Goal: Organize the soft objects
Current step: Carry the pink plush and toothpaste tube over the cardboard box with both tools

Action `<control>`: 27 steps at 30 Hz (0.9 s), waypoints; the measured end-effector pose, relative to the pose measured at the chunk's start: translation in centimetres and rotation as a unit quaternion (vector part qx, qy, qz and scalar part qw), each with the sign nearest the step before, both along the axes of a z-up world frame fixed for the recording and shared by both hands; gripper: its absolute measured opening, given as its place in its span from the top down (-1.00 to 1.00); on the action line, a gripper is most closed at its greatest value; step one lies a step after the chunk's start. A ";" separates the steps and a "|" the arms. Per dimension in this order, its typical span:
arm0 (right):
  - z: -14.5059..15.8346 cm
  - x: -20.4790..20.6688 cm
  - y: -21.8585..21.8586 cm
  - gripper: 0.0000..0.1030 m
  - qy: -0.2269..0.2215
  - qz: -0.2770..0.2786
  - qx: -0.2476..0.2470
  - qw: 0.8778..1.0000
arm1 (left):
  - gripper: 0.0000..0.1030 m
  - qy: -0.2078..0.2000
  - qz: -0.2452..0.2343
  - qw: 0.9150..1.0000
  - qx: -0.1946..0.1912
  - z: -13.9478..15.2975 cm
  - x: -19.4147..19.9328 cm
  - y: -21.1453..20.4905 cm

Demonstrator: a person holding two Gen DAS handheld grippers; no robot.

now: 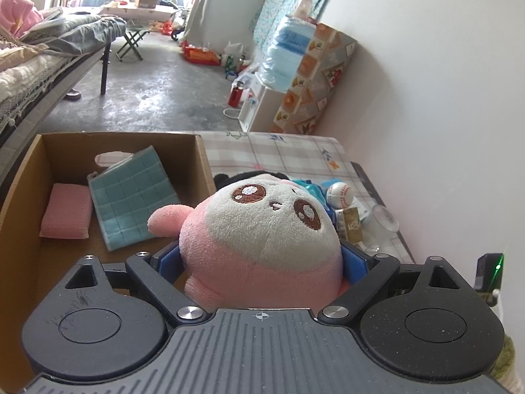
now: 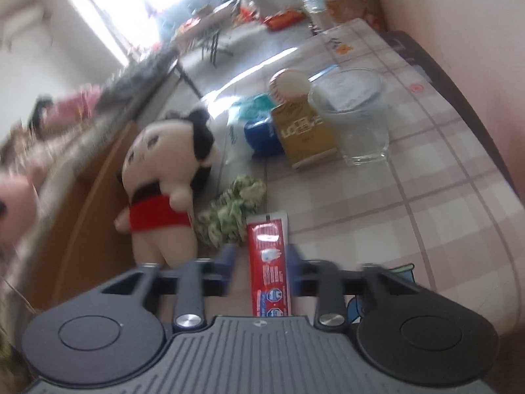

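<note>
Gripping the pink plush toy, left claw hangs by the cardboard box; only this view shows pink sponge & teal cloth inside. Right view only: right claw apart, unclamped around toothpaste tube on desk, black-haired doll near left.

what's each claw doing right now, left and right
Left claw: closed on the pink plush toy, beside the cardboard box.
Right claw: open, toothpaste tube between its fingers, not pressed.
</note>
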State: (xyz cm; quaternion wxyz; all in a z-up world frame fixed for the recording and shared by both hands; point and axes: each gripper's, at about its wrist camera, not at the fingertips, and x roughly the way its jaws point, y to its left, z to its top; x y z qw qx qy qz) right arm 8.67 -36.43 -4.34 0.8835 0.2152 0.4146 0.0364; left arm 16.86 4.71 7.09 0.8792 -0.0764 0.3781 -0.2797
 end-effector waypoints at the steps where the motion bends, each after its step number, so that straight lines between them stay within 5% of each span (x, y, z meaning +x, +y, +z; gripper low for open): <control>1: -0.1 0.3 0.7 -0.34 0.004 0.014 -0.024 1.000 | -0.80 -0.002 0.002 1.000 -0.002 0.0 0.0 0.1; 5: -1.5 1.9 3.3 -0.33 0.041 0.045 -0.132 0.989 | -0.80 -0.010 0.015 1.000 -0.007 0.0 -0.1 1.2; 11: -2.9 2.7 4.8 0.25 0.058 0.080 -0.180 0.979 | -0.80 -0.017 0.051 0.998 -0.020 -0.1 -0.1 4.0; 18: -2.3 1.6 3.8 0.32 0.061 0.024 -0.135 0.989 | -0.80 -0.044 0.107 0.993 -0.018 0.4 -0.3 8.7; 27: 1.8 -1.0 3.2 0.33 0.007 -0.024 -0.073 0.997 | -0.80 0.010 0.124 0.992 0.034 -2.6 2.4 12.0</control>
